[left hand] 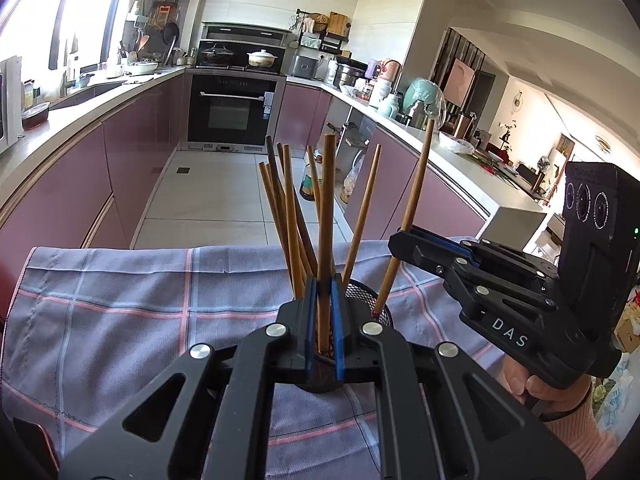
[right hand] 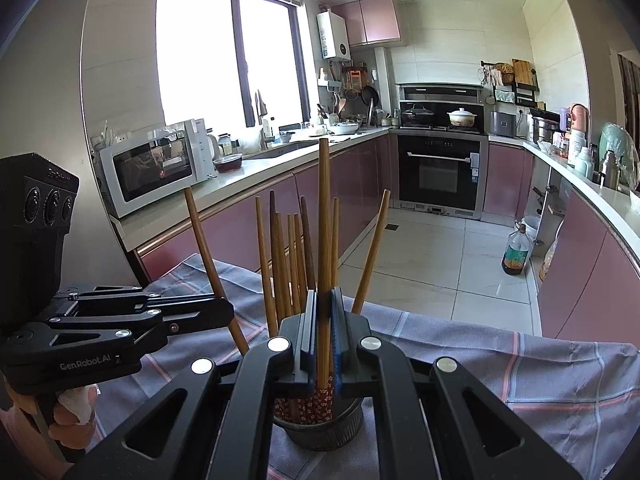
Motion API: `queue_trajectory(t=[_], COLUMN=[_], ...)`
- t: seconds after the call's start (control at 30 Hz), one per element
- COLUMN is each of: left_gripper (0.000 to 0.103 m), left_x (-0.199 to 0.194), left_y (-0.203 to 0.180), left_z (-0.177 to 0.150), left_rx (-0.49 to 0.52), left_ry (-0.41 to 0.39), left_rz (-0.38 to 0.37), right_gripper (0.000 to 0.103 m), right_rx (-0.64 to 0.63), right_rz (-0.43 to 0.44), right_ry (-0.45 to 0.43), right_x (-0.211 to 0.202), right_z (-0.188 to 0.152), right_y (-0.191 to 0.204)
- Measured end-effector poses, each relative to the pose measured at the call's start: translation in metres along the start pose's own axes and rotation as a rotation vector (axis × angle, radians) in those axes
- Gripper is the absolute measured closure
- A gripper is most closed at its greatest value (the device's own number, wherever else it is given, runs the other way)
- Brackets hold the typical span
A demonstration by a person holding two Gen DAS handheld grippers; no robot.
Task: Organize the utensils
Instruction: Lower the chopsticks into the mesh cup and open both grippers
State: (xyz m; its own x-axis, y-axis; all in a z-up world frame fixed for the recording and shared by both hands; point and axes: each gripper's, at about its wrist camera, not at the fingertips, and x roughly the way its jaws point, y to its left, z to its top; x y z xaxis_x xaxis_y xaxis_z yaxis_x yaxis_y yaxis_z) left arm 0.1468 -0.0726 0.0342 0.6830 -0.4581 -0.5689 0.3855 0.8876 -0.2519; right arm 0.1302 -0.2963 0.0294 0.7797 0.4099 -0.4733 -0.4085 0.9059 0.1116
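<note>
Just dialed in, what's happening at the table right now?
A person holds a gripper in each hand over a checked cloth. The left gripper is shut on one chopstick, and the right gripper is shut on another chopstick. Both chopsticks stand nearly upright with their lower ends at or in the black mesh holder, which already holds a bunch of chopsticks. Neither has been let go.
</note>
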Motion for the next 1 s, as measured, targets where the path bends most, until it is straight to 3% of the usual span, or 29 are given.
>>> queue_trajectory(t=[1.0], left_gripper=[0.095], left_x=[0.027], left_y=[0.012], left_z=[0.004], left_rx=[-0.007], left_ry=[0.047], left_rz=[0.033], right_gripper=[0.098], right_rx=[-0.014], right_rz=[-0.053], right_ry=[0.034], right_x=[0.03], right_z=[-0.004], right_y=[-0.001])
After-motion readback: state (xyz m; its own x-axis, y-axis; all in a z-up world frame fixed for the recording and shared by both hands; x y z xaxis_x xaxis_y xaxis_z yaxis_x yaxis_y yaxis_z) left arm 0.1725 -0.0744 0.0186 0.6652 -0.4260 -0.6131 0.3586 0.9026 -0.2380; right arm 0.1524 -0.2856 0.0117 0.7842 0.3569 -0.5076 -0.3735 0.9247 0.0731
